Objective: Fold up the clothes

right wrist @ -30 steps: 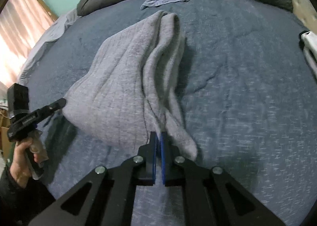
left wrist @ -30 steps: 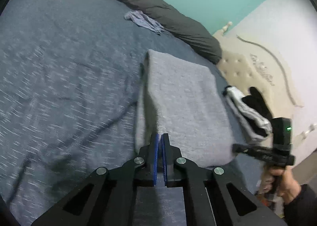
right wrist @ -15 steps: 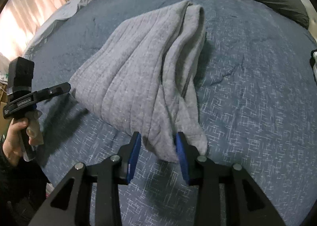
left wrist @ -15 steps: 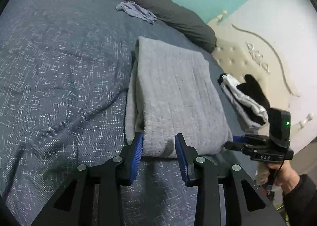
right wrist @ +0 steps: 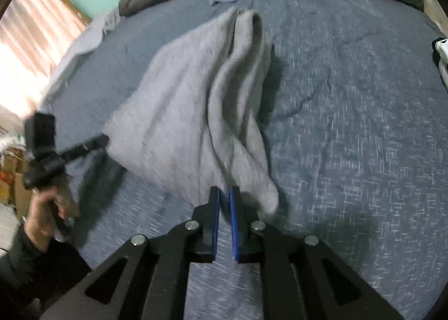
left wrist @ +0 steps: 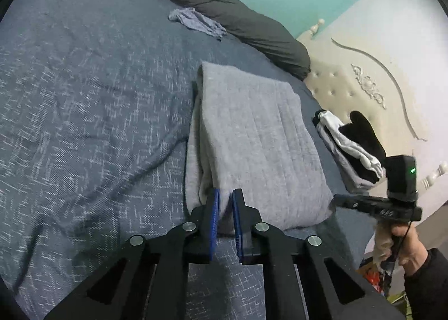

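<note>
Both grippers pinching the near edge of the grey sweater on the bed

The grey sweater (left wrist: 257, 149) sits mid-frame on the blue bedspread (left wrist: 84, 112), folded lengthwise with loose layers bunched along one side. Left gripper (left wrist: 224, 208) has its pads nearly together on the near hem; right gripper (right wrist: 224, 205) is likewise closed down on the floppy near corner, low centre of its view. Risk as I see it: each pinch may only catch the top layer, so lifting could peel the stack open, or uneven pulling skews the fold.
</note>
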